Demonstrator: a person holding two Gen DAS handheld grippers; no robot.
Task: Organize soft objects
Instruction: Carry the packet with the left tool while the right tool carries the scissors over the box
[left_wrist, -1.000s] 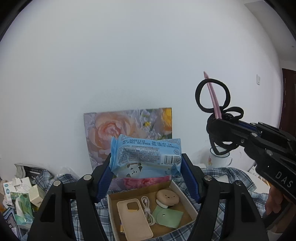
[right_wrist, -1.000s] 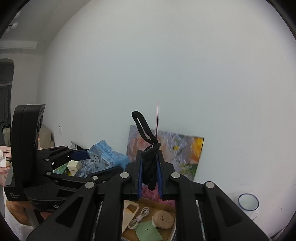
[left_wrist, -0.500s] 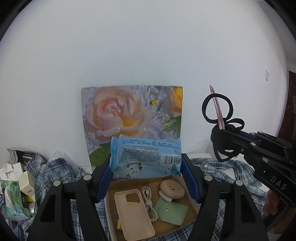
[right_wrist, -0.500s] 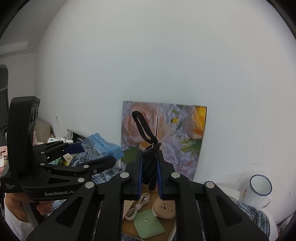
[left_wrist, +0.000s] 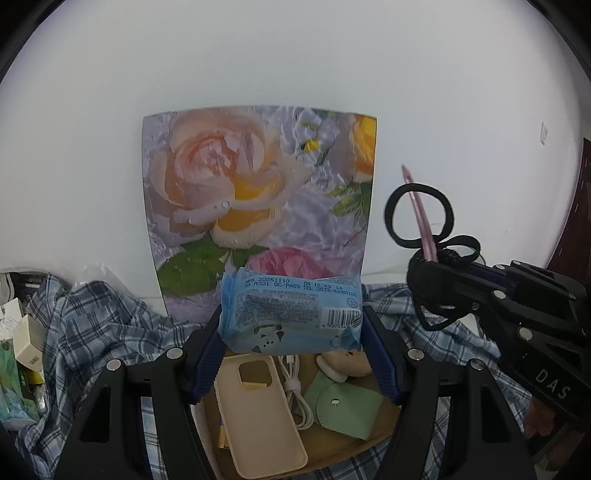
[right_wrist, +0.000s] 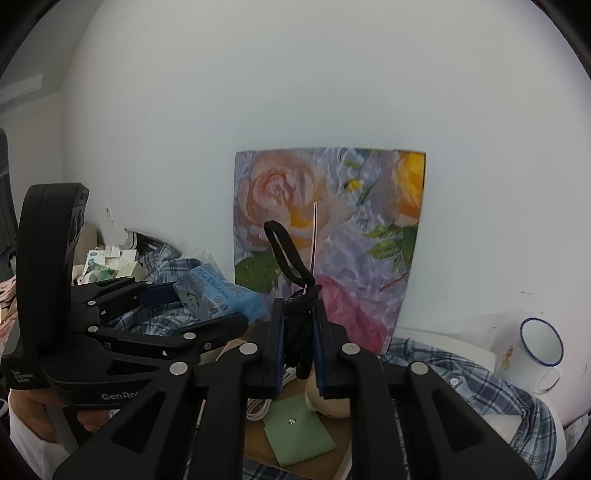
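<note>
1. A blue wet-wipe pack (left_wrist: 290, 314), printed label and barcode facing the camera, is hanging level between blue fingers (left_wrist: 207, 354) above an open cardboard box (left_wrist: 384, 434).
2. Black hair ties (right_wrist: 299, 314), looped around a thin pink stick (left_wrist: 419, 218), are sticking upward, pinched between fingers (right_wrist: 276, 347).

On the soft blue plastic wipes packet (left_wrist: 290, 314) you read a printed line "20251110 08:16:43 14", below it "M301 QC/PASS TEL:0572-6680103", and a barcode whose digits begin "6 937334"; the dense small print under these is too fine to make out. On the black right tongs (left_wrist: 424, 266) you see "DAS". On the black left tongs (right_wrist: 221, 299) you see "GenRo", the rest hidden.
</note>
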